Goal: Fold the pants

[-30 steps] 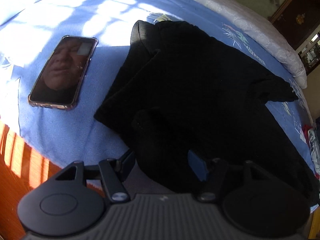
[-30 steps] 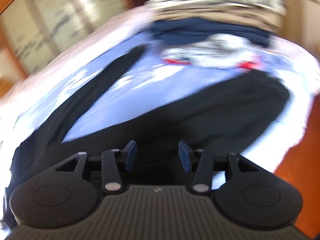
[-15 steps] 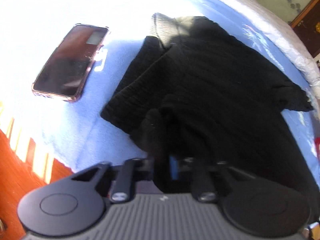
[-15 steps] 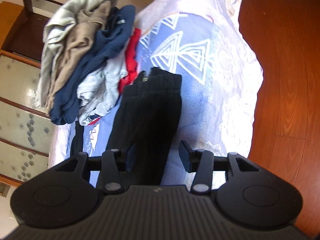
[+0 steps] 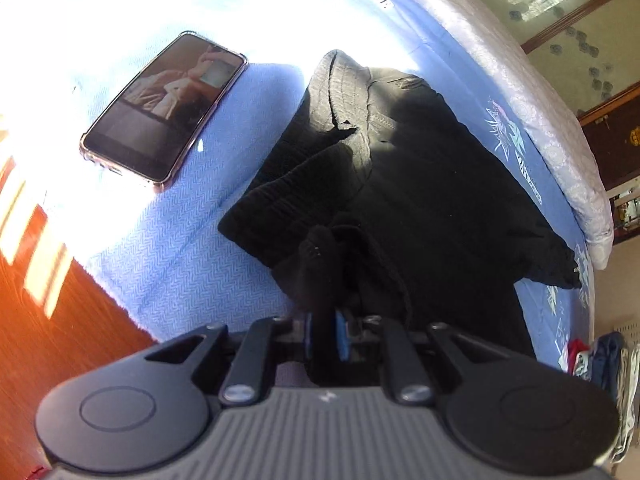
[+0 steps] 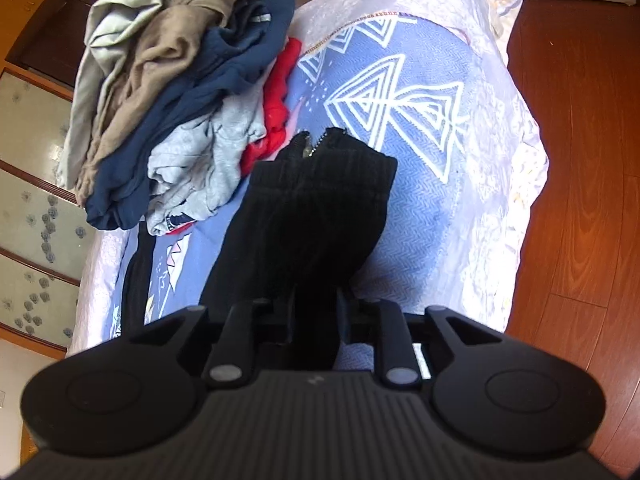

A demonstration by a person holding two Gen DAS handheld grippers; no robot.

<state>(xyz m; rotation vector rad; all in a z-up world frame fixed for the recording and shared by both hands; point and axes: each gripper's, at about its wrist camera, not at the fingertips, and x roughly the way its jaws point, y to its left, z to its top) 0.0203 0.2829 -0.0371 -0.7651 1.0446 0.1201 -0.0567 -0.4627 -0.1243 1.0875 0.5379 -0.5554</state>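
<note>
Sunlit blue patterned bedspread [image 5: 192,248] covers the bed above a wooden floor. On it, the left gripper [image 5: 323,330] is pinched tight on a fold of the black corduroy pants [image 5: 420,184]; a dark phone in a clear case [image 5: 162,106] lies apart. The right gripper [image 6: 316,320] is closing on the pants' zippered leg end [image 6: 320,200], beside a pile of crumpled clothes [image 6: 180,92].

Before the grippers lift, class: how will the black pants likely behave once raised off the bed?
The black pants will probably sag between the grips: the cloth already lies bunched. The knit looks thick, so likely weighty. The left gripper pinches a fold; the right gripper's jaws are closing on a leg, so slipping seems unlikely.
</note>
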